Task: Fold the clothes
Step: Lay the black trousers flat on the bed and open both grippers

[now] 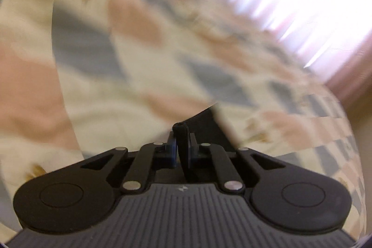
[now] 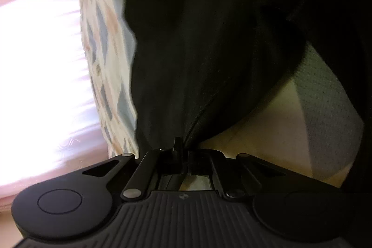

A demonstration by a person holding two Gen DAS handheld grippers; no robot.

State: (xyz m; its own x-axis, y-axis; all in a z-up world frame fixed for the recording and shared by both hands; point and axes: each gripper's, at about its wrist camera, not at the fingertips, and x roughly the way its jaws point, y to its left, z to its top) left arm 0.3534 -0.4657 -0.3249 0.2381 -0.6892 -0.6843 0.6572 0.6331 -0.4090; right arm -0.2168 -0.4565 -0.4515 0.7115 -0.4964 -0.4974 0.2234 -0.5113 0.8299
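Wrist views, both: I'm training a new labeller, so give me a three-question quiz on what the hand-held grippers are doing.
1. True or false: the left hand-held gripper is shut on black garment.
2. What does the right hand-held gripper grip? A) patterned bedspread B) black garment C) nothing
3. What lies under the garment?

Key: 1 true; 2 B; 3 the patterned bedspread.
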